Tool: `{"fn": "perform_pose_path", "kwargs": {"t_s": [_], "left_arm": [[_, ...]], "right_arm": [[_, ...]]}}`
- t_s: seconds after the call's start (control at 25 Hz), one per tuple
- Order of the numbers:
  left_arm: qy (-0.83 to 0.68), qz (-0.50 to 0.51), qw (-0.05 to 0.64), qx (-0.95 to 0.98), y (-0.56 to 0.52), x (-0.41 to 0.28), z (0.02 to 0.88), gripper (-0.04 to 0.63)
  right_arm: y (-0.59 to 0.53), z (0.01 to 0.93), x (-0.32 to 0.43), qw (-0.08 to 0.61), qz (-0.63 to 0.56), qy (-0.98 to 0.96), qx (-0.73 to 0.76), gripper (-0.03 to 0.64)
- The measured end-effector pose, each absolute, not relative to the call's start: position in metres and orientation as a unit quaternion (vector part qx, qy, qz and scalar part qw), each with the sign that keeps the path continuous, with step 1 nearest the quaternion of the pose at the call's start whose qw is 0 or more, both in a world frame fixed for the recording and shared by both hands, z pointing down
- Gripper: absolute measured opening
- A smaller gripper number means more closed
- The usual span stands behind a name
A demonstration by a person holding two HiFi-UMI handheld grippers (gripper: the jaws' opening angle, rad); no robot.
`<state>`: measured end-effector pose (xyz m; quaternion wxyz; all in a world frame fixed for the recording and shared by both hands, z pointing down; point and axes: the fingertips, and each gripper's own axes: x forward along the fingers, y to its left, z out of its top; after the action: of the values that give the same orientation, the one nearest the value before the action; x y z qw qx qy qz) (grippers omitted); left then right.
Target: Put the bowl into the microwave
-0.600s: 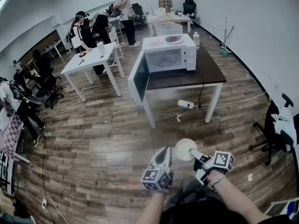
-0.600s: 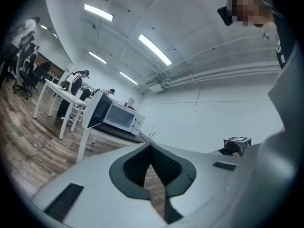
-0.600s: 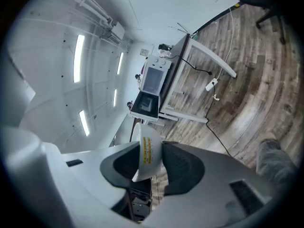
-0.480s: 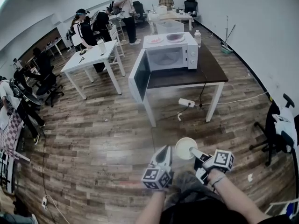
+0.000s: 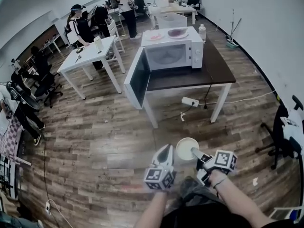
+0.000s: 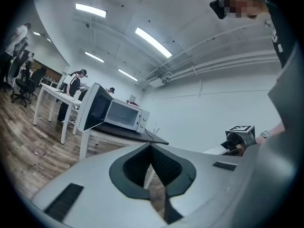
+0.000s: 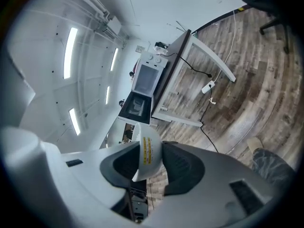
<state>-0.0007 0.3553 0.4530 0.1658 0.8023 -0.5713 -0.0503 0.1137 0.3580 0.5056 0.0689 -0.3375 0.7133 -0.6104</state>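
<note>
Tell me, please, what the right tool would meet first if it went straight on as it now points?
Probably the microwave's open door, after crossing the wood floor. The right tool, shut on the white bowl, aims there, though depth is unclear.

Low in the frame, the right gripper (image 5: 195,153) holds a white bowl (image 5: 186,147) by its rim, with the left gripper (image 5: 165,155) just beside it on the left. At upper centre, a white microwave (image 5: 173,53) stands on a dark surface (image 5: 216,65), its door (image 5: 135,77) swung open leftward.
</note>
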Motion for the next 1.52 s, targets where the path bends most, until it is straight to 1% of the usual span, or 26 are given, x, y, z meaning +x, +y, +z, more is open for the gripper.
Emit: {"fn": "perform_pose_path", "kwargs": {"t_s": [0.32,1.0,1.52], "left_arm": [[-0.566,-0.045,0.180,0.803,0.291,0.006,0.461,0.000],[-0.588,-0.043,0.175,0.789,0.167,0.000,0.468,0.000],[-0.591,-0.032,0.168,0.789,0.132,0.003,0.471,0.000]], "right_arm": [[0.292,0.509,0.117,0.064,-0.620,0.702,-0.346,0.133],[0.166,0.515,0.113,0.047,-0.628,0.703,-0.331,0.133],[0.128,0.525,0.119,0.043,-0.640,0.689,-0.339,0.133]]}}
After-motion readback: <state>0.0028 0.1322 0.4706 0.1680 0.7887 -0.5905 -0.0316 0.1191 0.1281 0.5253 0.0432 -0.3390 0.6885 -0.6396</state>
